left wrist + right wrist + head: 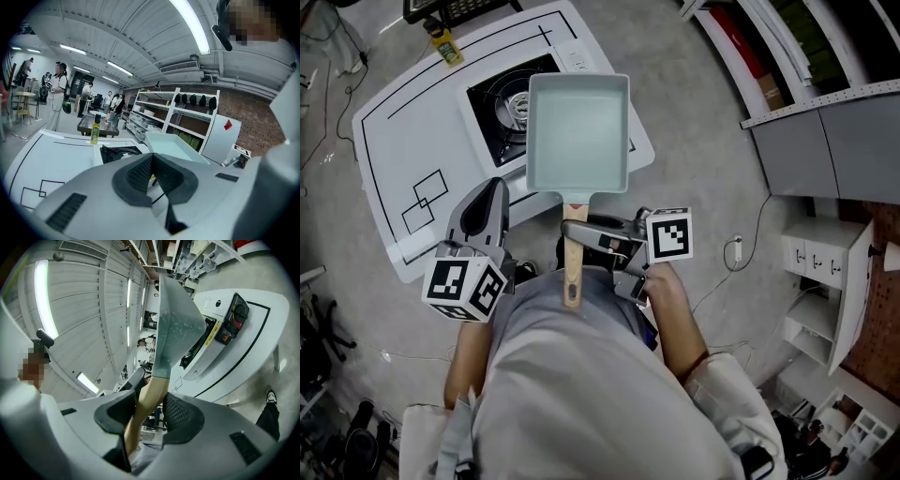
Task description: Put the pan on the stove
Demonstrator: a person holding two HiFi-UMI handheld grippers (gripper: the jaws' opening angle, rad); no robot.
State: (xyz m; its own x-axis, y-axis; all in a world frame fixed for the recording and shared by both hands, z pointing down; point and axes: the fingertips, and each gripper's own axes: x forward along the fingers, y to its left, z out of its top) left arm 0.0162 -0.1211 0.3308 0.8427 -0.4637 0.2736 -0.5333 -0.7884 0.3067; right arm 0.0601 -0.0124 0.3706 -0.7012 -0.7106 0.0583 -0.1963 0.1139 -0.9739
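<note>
A pale blue-green rectangular pan hangs level over the front right part of the black stove, which is set in a white table. Its wooden handle points back toward me. My right gripper is shut on that handle just behind the pan, coming in from the right. In the right gripper view the handle runs up between the pads to the pan. My left gripper floats left of the handle, shut and holding nothing. The left gripper view has the pan beyond the stove.
A yellow oil bottle stands at the table's far edge. Black outlines are drawn on the tabletop left of the stove. Grey shelving and a white cabinet stand to the right. Several people are far back in the hall.
</note>
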